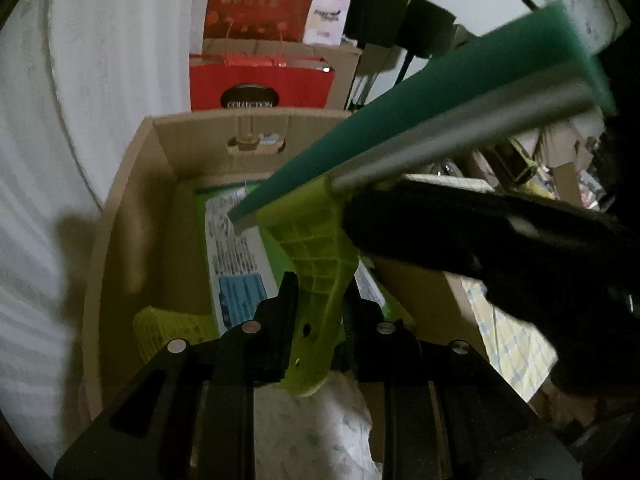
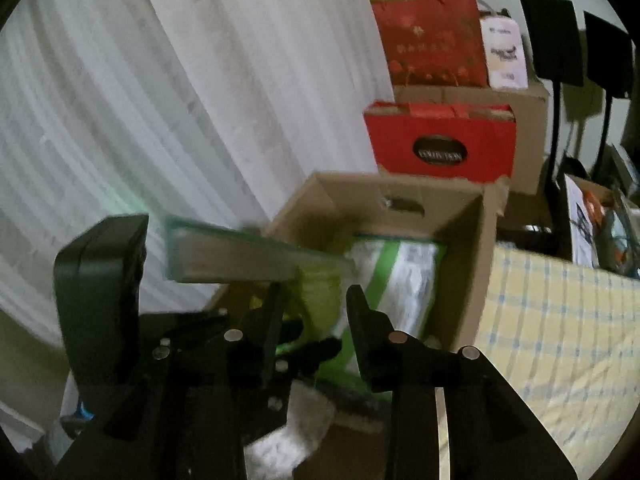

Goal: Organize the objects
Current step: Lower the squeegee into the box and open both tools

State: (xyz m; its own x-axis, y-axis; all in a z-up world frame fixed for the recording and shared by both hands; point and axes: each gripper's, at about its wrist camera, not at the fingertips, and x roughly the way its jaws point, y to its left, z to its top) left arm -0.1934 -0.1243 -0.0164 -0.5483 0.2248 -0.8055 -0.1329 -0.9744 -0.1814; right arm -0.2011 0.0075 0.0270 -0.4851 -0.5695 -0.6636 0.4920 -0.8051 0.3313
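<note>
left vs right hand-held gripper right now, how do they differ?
The left hand-held gripper is shut on the lime-green squeegee handle; the right hand-held gripper is open and holds nothing. The left sits directly above the open cardboard box; the right looks at that box from farther back. Both are black, two-fingered, and aimed toward the box.

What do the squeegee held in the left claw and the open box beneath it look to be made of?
Squeegee: lime handle looks like moulded matte plastic, going by its ribbed grid; the head carries a dark green foam-like strip on a dull grey bar, maybe metal. Box: brown corrugated cardboard, matte, with a die-cut hand hole.
</note>
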